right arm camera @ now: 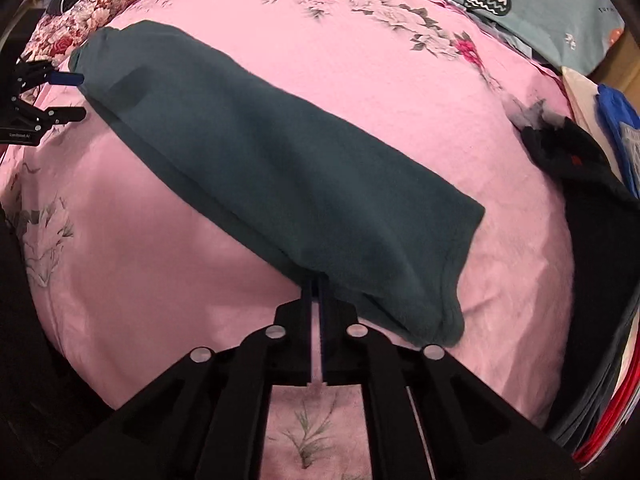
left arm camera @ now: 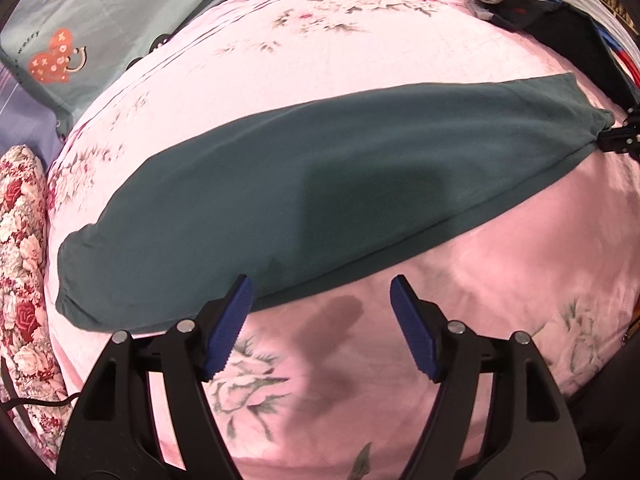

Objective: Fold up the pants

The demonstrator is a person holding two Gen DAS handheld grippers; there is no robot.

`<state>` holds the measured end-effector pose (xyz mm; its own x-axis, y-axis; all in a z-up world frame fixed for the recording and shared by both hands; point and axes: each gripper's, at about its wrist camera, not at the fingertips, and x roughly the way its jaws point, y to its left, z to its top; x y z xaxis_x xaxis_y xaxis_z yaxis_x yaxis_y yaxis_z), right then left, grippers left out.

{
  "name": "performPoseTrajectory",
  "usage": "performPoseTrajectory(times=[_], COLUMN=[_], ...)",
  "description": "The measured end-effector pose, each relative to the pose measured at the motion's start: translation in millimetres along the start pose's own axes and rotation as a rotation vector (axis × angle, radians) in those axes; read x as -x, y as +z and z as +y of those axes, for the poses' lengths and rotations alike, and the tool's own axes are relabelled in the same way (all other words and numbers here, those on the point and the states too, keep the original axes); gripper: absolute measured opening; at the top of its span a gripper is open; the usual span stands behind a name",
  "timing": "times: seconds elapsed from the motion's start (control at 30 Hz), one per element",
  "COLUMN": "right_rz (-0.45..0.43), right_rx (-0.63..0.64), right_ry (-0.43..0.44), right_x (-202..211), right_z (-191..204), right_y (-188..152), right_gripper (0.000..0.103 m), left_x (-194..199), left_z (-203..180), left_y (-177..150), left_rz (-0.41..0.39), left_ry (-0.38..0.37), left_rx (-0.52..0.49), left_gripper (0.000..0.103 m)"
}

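Dark teal pants (left arm camera: 280, 200) lie folded lengthwise in a long band across the pink floral bedsheet (left arm camera: 360, 40). My left gripper (left arm camera: 320, 312) is open and empty, hovering just off the near edge of the band toward one end. It also shows in the right wrist view (right arm camera: 80, 96), open beside the far end of the pants (right arm camera: 280, 168). My right gripper (right arm camera: 316, 280) is shut on the near edge of the pants at the other end. It shows in the left wrist view (left arm camera: 604, 142), pinching the right end of the band.
A floral pillow (left arm camera: 20, 260) lies at the bed's left. A grey-green pillowcase with hearts (left arm camera: 100, 20) lies at the head. Dark clothes (right arm camera: 592, 200) and stacked blue and red items (right arm camera: 616, 128) sit along the other side.
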<state>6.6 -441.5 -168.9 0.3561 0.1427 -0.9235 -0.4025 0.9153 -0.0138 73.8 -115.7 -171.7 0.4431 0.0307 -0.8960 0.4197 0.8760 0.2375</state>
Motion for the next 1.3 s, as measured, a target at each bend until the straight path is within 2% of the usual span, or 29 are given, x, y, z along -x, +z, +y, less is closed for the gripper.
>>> performPoseTrajectory(times=[0.03,0.07,0.13,0.23,0.3,0.47,0.57,0.7,0.77,0.8,0.83,1.0,1.1,1.17,1.2,1.23,1.3], right_rz=[-0.015,-0.082,-0.172,-0.241,-0.256,-0.246,-0.22,-0.141,-0.133,-0.122,-0.115,-0.132,-0.081,-0.064,-0.059,-0.057,-0.097], right_rx=[-0.019,-0.028,-0.034,-0.025,-0.01,0.175,0.264,0.347,0.358,0.344,0.338,0.39,0.418,0.414,0.406,0.386,0.319], right_ry=[-0.002,0.031,0.093,0.215,0.265,0.365,0.356,0.326,0.308,0.3,0.295,0.296,0.264,0.259,0.253,0.237,0.26], right_x=[8,23,38,34,20,-16,-30,-51,-53,-54,-54,-29,-44,-51,-49,-43,-24], right_z=[2,9,24,63,90,161,185,204,204,203,200,214,220,222,221,221,210], right_y=[3,8,19,49,72,123,137,143,141,145,146,137,127,127,128,131,128], right_gripper=[0.009,0.009,0.025,0.025,0.025,0.024,0.022,0.02,0.012,0.004,0.001,0.001,0.001,0.001,0.005,0.016,0.031], left_x=[3,4,9,10,13,26,31,34,33,33,32,31,27,24,23,23,25], left_z=[4,7,19,37,48,67,83,103,113,117,119,134,150,160,164,170,181], left_y=[-3,-6,-14,-24,-30,-50,-67,-92,-103,-107,-110,-120,-124,-124,-124,-123,-121], left_rz=[-0.005,-0.008,-0.007,0.009,0.012,0.008,0.022,0.045,0.054,0.057,0.059,0.051,0.048,0.049,0.049,0.046,0.023], left_ry=[0.013,0.022,0.042,0.064,0.074,0.108,0.129,0.128,0.13,0.132,0.133,0.14,0.142,0.144,0.147,0.152,0.148], left_rx=[-0.001,0.002,0.028,0.083,0.121,0.15,0.191,0.276,0.308,0.32,0.328,0.351,0.383,0.401,0.408,0.416,0.437], left_gripper=[0.073,0.074,0.076,0.076,0.076,0.078,0.078,0.078,0.078,0.078,0.078,0.078,0.078,0.078,0.078,0.078,0.078])
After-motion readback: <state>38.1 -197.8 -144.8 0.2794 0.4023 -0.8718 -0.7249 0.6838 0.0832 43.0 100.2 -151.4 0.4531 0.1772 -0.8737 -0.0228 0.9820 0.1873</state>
